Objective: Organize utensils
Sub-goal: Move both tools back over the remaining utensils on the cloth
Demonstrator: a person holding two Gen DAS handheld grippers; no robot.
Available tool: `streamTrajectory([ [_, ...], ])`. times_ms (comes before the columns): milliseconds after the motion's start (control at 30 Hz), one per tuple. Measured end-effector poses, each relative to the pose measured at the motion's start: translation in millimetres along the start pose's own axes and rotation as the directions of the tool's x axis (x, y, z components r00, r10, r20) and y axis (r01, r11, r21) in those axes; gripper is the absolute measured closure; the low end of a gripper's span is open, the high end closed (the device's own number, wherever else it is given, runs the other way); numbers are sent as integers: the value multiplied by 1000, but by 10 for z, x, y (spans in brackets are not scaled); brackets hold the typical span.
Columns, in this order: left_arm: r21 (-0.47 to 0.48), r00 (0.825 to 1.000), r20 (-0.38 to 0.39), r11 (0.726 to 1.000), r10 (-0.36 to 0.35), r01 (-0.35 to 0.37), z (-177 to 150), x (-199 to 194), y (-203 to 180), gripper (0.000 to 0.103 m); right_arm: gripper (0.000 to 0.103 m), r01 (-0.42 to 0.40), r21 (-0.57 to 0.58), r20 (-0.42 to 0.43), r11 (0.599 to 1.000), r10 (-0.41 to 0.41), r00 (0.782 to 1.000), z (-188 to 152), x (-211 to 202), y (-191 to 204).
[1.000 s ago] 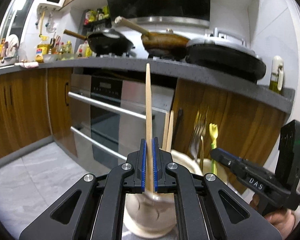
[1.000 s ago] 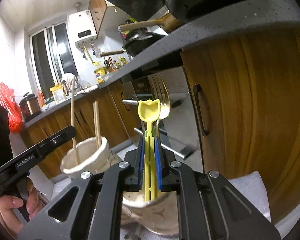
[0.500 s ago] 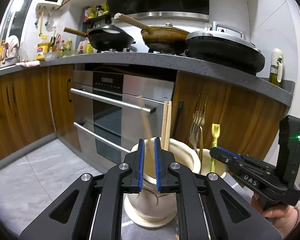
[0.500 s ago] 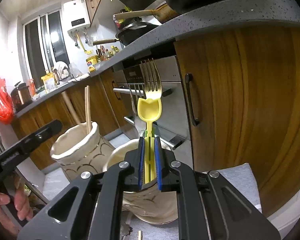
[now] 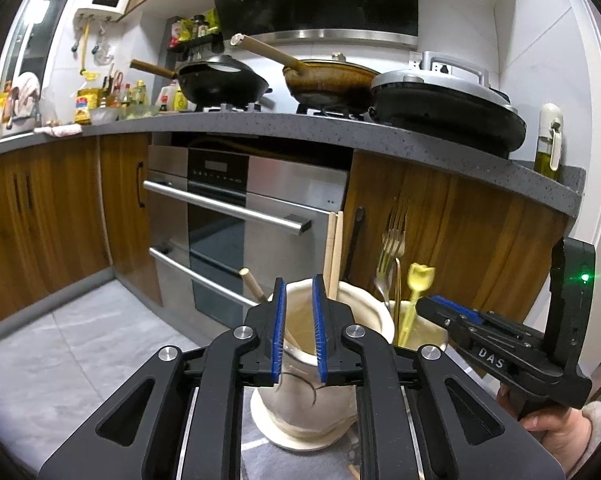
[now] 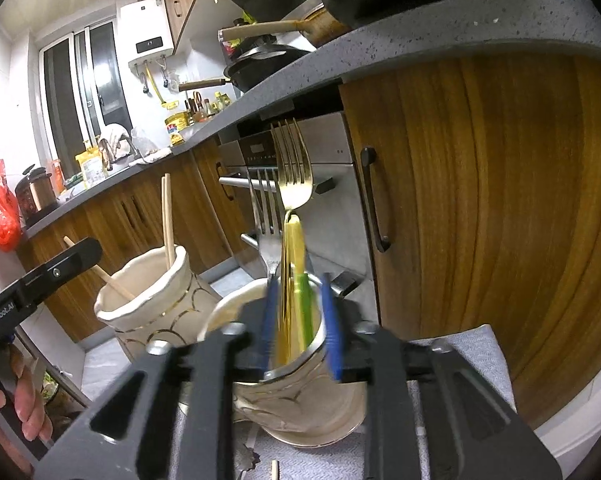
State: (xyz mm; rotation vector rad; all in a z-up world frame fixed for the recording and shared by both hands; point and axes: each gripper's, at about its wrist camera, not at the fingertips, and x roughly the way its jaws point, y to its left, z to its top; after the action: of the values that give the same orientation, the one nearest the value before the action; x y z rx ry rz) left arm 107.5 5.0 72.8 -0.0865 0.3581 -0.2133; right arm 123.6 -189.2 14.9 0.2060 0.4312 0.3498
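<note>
Opening, both grippers let go: left gripper [image 5: 298,328] spread over its cup [image 5: 364,316], chopstick [image 5: 252,286] dropped in; right gripper [image 6: 300,320] parting, yellow utensil [image 6: 296,264] apparently loose in its cup [image 6: 324,400].

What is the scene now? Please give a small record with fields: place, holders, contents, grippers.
place: kitchen, in front of oven
left holder: two upright chopsticks, one leaning chopstick
right holder: forks, yellow utensil
left gripper: jaws opening, nothing between the pads
right gripper: jaws opening, blurred, around the utensil handles in the right holder, not pressing them
</note>
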Motion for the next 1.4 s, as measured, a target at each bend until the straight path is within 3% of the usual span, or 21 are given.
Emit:
streamTrajectory([
  [100, -1, 1000, 2, 1000, 2, -2, 20, -65, 15, 85, 72, 4, -2, 12, 1000, -4, 1000, 21, -98, -2],
  [133, 0, 1000, 2, 1000, 4, -4, 23, -86, 18, 83, 65, 5, -1, 12, 1000, -5, 1000, 29, -130, -7],
  [200, 3, 1000, -3, 1000, 13, -13, 25, -140, 17, 64, 54, -1, 3, 11, 1000, 1, 1000, 31, -223, -20],
  [267, 11, 1000, 2, 1000, 18, -18, 20, -212, 13, 57, 49, -4, -7, 4, 1000, 4, 1000, 23, -311, -26],
  [333, 18, 1000, 4, 999, 29, -29, 7, -298, 9, 46, 35, -4, -22, -11, 1000, 4, 1000, -3, -399, -27],
  [400, 15, 999, 13, 999, 34, -34, -3, -375, 6, 31, 29, -12, -33, -23, 999, 11, 1000, -35, -486, -25],
  [533, 11, 999, 8, 999, 35, -35, -30, -510, -6, 16, 10, -38, -58, -62, 998, 34, 998, -127, -676, -15],
  [600, 13, 999, 7, 999, 41, -41, -60, -585, -25, 8, 5, -51, -71, -78, 996, 46, 996, -179, -744, 6],
  [1000, 47, 991, -120, 997, 59, -53, -493, -770, -52, 5, 6, -57, -213, -241, 975, 5, 971, -683, -830, 213],
  [1400, -4, 961, -260, 996, 90, -95, -962, -807, 124, 5, 6, -103, -233, -355, 967, 14, 935, -1015, -741, 335],
])
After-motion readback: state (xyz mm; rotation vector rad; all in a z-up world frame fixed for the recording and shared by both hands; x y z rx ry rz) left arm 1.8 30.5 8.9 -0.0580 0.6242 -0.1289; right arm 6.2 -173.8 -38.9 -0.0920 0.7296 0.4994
